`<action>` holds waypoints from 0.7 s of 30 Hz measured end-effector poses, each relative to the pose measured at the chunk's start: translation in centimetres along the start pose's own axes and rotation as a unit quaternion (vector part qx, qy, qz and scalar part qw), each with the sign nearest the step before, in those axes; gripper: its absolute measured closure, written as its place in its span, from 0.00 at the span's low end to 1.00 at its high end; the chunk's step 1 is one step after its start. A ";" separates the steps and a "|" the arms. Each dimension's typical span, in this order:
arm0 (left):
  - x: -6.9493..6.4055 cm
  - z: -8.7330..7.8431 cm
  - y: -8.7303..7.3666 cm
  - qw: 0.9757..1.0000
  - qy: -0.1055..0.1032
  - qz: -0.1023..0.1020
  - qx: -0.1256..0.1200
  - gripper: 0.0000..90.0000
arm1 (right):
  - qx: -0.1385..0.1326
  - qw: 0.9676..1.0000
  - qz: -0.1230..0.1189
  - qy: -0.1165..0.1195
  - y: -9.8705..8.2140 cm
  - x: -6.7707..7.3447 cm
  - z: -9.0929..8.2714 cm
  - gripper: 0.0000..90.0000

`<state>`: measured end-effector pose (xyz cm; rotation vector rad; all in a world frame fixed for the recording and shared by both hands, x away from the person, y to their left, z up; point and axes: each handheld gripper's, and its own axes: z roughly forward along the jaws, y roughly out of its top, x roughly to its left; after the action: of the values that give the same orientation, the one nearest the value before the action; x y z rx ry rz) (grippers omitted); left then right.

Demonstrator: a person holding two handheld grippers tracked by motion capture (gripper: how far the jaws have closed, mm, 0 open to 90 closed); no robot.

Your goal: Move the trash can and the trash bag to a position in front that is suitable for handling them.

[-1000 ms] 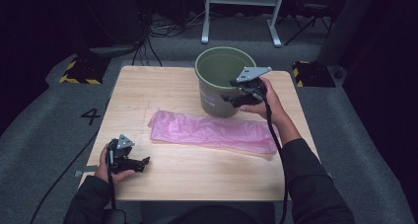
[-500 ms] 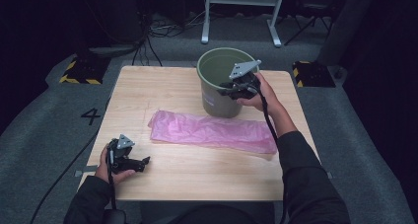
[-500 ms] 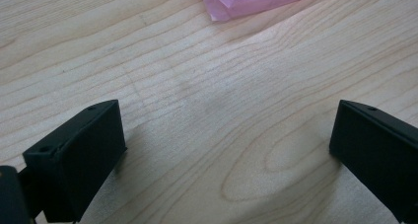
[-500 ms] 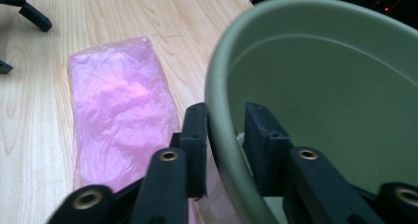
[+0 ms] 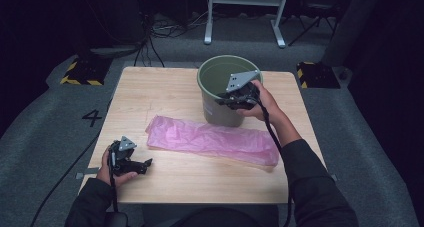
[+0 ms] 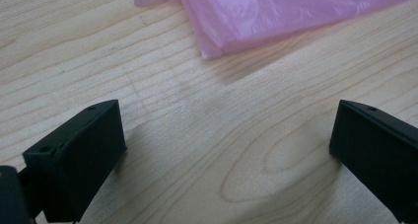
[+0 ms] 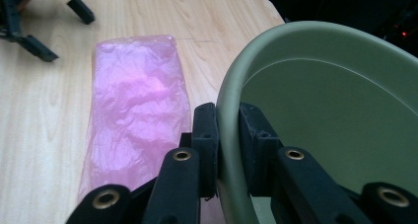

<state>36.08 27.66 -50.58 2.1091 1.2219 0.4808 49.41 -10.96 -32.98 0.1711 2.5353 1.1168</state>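
Bucket point(image 5: 226, 104) rim pinched by right gripper point(image 7: 227, 135); pink bag point(image 5: 212, 139) just beside.

My right black two-jaw gripper point(image 5: 226, 100) at far right, jaws just closed, one each side of a thin rim, my left black gripper point(image 5: 146, 163) near left, jaws spread wide, low over the tabletop

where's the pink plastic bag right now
In the high view the pink plastic bag lies flat across the table's middle, just in front of the green bucket, right of the left gripper.
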 end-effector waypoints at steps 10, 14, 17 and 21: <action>0.0 0.0 0.0 1.000 0.001 -0.002 -0.001 0.01 | -0.039 0.999 0.009 -0.001 -0.2 1.4 -1.9 0.64; 0.0 0.0 0.0 1.000 0.001 -0.001 -0.001 0.01 | -0.037 0.999 0.026 -0.021 -1.6 1.4 -3.2 0.56; 0.0 0.0 0.0 1.000 0.001 -0.002 -0.001 0.00 | -0.046 0.998 0.040 -0.034 -2.9 1.4 -4.4 0.53; 0.0 0.0 0.0 1.000 0.000 -0.002 -0.001 0.00 | -0.053 0.996 0.060 -0.048 -4.2 1.5 -5.5 0.47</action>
<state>36.07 27.61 -50.58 2.1056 1.2251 0.4811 46.08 -17.20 -33.03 0.3442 2.4016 1.2524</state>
